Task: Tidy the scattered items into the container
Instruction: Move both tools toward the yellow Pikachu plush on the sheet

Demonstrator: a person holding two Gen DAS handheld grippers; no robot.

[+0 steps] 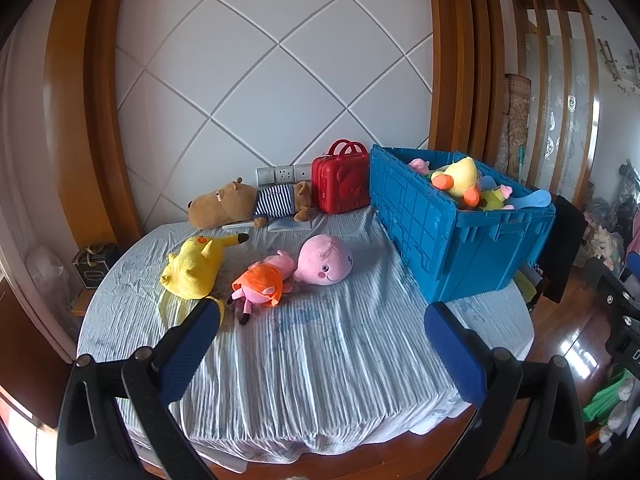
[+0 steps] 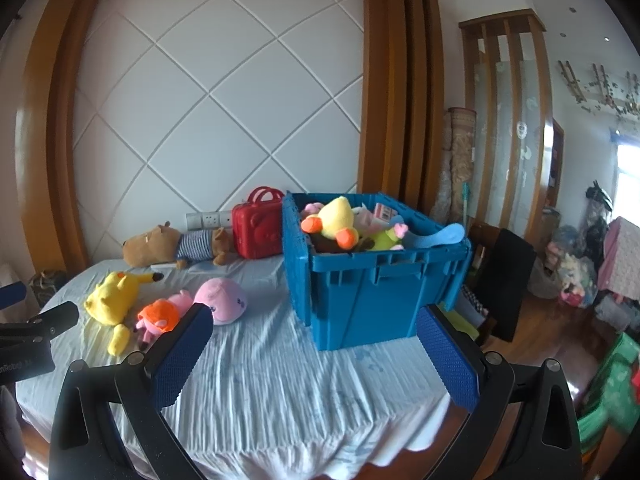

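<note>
Left wrist view gives us the desk (image 1: 320, 360) under a wrinkled pale striped cloth, its near edge curving away to the left and right, with a broad bare stretch of cloth between our left gripper (image 1: 320, 316) and the toys. Its blue-padded fingers (image 1: 188, 348) stand spread wide, holding nothing. Toward the far left lie the yellow plush (image 1: 196, 268), the pink doll in orange (image 1: 260, 284) and the round pink plush (image 1: 324, 260), the last two touching. Behind them, against the wall, rest the brown plush in a striped shirt (image 1: 240, 206) and a red case (image 1: 340, 184), just left of the blue crate (image 1: 440, 232).

From the right wrist view we see the right gripper (image 2: 314, 320), fingers (image 2: 180, 360) likewise spread and empty, hovering near the crate's front wall. The crate sits at the desk's right edge, and a yellow duck plush (image 2: 336, 220) lies piled on top of the other toys inside it. A dark chair back (image 2: 504, 280) stands just beyond that edge. At the left border, part of the other gripper carries pale lettering cut off by the frame, so we cannot read it fully.
</note>
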